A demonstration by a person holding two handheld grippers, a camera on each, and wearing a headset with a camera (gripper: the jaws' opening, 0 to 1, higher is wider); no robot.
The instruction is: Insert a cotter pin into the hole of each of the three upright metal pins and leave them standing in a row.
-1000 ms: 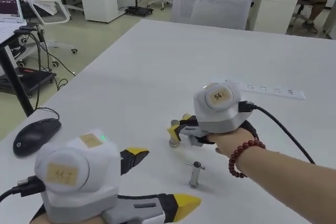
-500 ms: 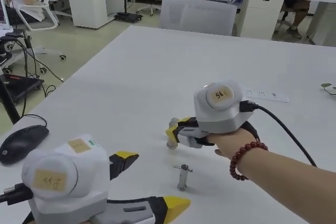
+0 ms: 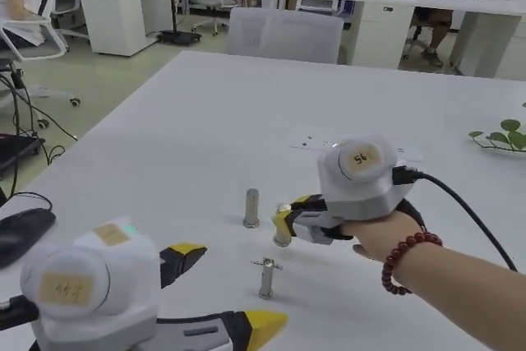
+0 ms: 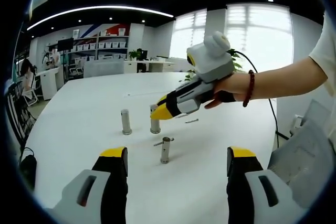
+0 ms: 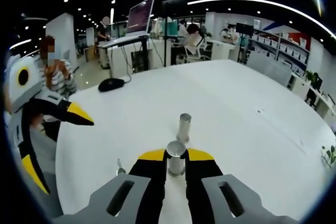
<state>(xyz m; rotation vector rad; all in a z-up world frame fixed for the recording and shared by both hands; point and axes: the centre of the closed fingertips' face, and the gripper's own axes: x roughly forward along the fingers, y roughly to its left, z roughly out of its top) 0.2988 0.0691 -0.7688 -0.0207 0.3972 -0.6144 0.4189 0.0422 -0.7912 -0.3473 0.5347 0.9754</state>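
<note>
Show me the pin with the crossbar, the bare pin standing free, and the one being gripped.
Pin with crossbar (image 3: 265, 281): head view, shaft.
Bare pin (image 3: 251, 207): head view, shaft.
Gripped pin (image 5: 176, 149): right gripper view, top.

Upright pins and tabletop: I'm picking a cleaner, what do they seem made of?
The upright pins look like bare metal, dull silver-grey with soft highlights, perhaps steel or aluminium. The tabletop looks like smooth white matte laminate or painted board; its core cannot be told.

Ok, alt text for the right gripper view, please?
The right gripper is shut on an upright metal pin. A second pin stands on the white table just beyond it, apart, and the open left gripper shows at the left edge.
</note>
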